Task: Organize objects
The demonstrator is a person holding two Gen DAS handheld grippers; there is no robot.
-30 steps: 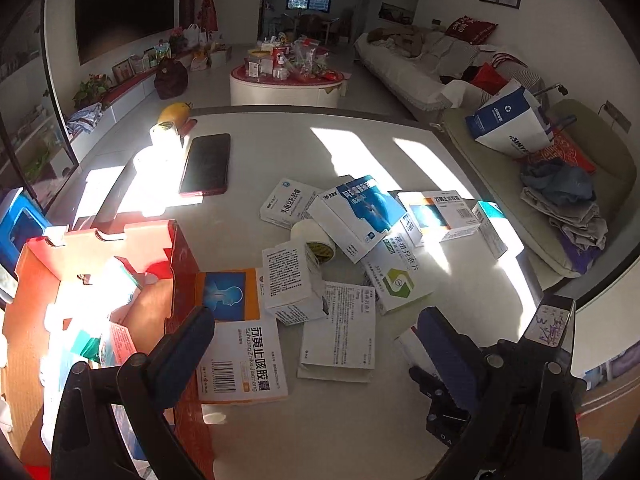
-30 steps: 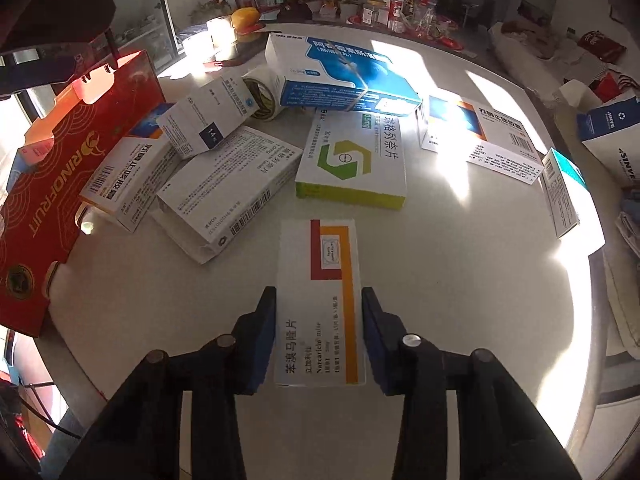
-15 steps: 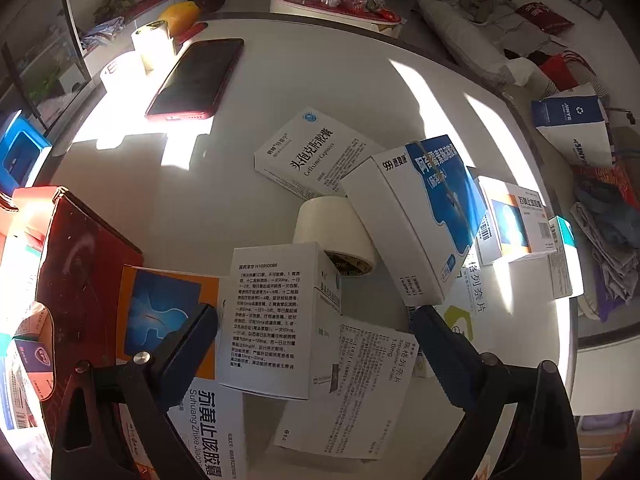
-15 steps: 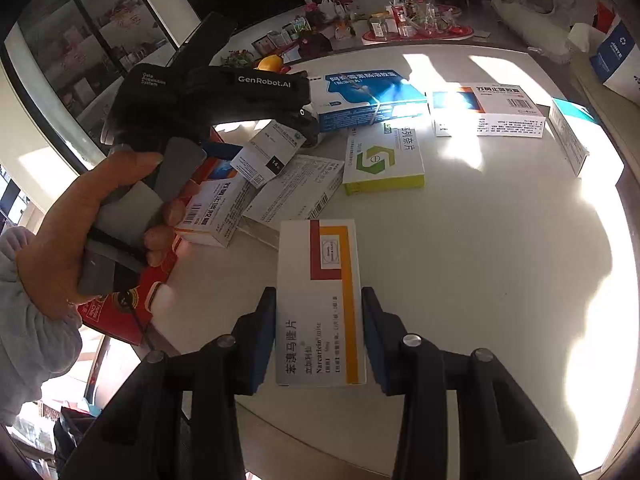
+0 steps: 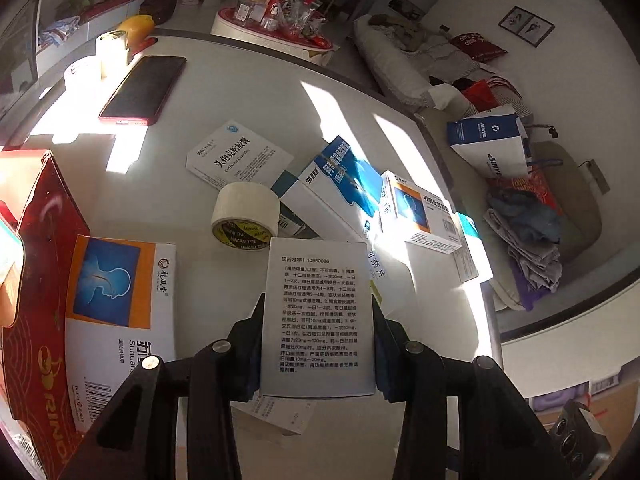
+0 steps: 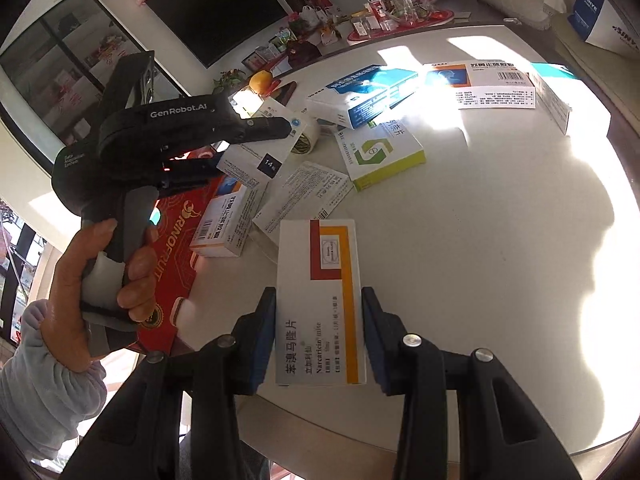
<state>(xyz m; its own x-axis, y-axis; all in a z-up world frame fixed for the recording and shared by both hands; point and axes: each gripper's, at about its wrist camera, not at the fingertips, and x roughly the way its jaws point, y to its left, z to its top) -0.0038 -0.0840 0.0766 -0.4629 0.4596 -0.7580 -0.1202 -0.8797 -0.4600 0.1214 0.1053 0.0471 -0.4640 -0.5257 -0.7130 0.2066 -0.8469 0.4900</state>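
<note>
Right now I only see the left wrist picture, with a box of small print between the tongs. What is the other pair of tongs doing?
Observer: The right tongs are shut on a white box with a red and orange stripe.
Operator: And who holds the tongs in my picture?
Observer: A hand in a grey sleeve grips their handle. Those left tongs are closing on your small-print box.
Operator: What is the box half hidden behind mine?
Observer: A white box with a green logo and a yellow edge, lying flat on the table.
</note>
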